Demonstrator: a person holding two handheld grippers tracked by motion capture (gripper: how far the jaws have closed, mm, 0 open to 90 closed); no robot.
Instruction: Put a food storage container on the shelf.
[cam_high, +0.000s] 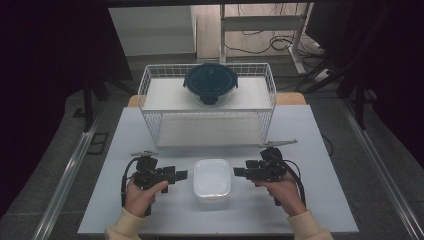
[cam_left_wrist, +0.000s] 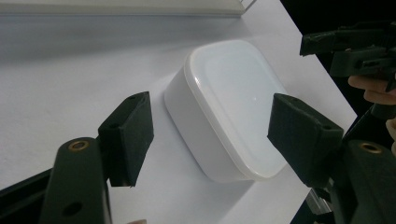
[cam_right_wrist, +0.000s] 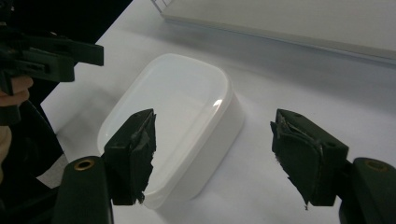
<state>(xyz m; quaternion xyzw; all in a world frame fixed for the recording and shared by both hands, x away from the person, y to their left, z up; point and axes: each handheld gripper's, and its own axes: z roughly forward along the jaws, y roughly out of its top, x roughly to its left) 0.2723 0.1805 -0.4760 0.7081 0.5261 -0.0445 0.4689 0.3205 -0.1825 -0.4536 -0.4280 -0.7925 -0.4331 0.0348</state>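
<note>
A white lidded box (cam_high: 212, 179) with rounded corners sits on the white table (cam_high: 310, 200), near the front and in the middle. My left gripper (cam_high: 181, 175) is level just left of it, jaws pointing at the box and open, not touching it. My right gripper (cam_high: 239, 172) mirrors it on the right side, also open and a short gap away. In the left gripper view the box (cam_left_wrist: 233, 102) lies ahead between the spread pads (cam_left_wrist: 128, 135). In the right gripper view the box (cam_right_wrist: 173, 116) lies ahead and left, partly behind the left pad (cam_right_wrist: 133, 154).
A white wire basket (cam_high: 150, 85) stands at the back of the table, with a dark round lidded container (cam_high: 210, 82) on its upper shelf. Bare table surface lies on both sides of the hands. The table's front edge is close below the wrists.
</note>
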